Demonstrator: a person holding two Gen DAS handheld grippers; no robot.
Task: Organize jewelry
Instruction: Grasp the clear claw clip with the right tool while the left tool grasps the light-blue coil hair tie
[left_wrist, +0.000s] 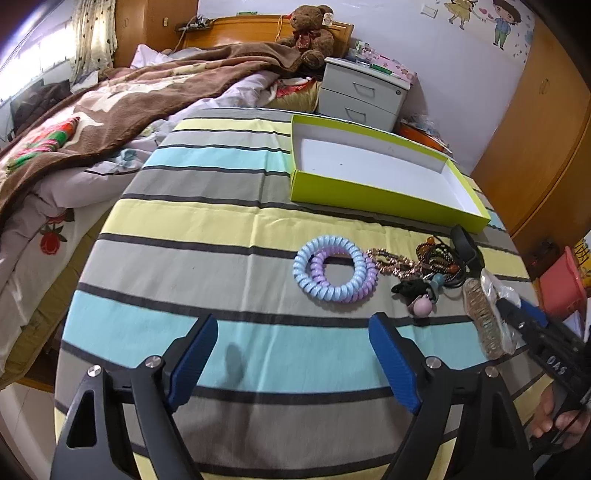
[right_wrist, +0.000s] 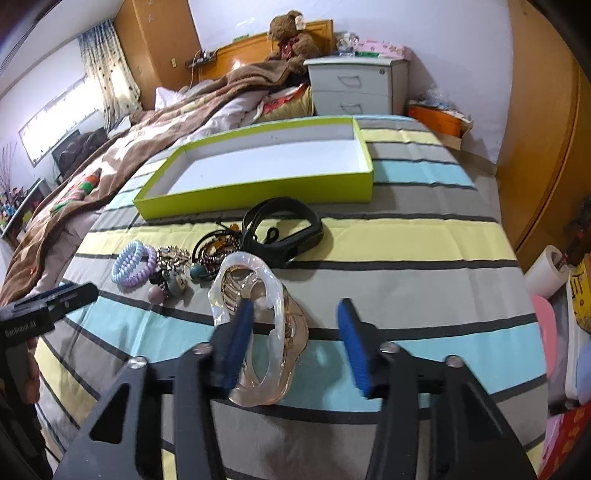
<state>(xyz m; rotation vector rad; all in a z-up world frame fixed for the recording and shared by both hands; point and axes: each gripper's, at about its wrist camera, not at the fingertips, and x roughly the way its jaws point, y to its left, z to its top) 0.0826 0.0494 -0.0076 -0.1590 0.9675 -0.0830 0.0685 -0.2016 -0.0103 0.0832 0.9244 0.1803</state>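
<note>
A pile of jewelry lies on the striped bedspread: blue and purple coil bands (left_wrist: 334, 268) (right_wrist: 133, 263), a copper chain (left_wrist: 395, 261), beaded bracelets (right_wrist: 216, 251), a black wristband (right_wrist: 286, 229) and a translucent pearly clip (right_wrist: 258, 328) (left_wrist: 487, 317). An empty lime-green box (left_wrist: 373, 162) (right_wrist: 258, 166) sits behind the pile. My left gripper (left_wrist: 295, 365) is open and empty, in front of the coil bands. My right gripper (right_wrist: 295, 343) is open; its left finger sits inside the clip's opening, and the clip rests on the bedspread.
A rumpled brown blanket (left_wrist: 110, 110) covers the bed's left side. A grey nightstand (left_wrist: 364, 92) and a teddy bear (left_wrist: 310, 33) stand behind the box. A wooden wardrobe (left_wrist: 535, 147) is on the right. A pink bin (left_wrist: 561, 284) sits by the bed's right edge.
</note>
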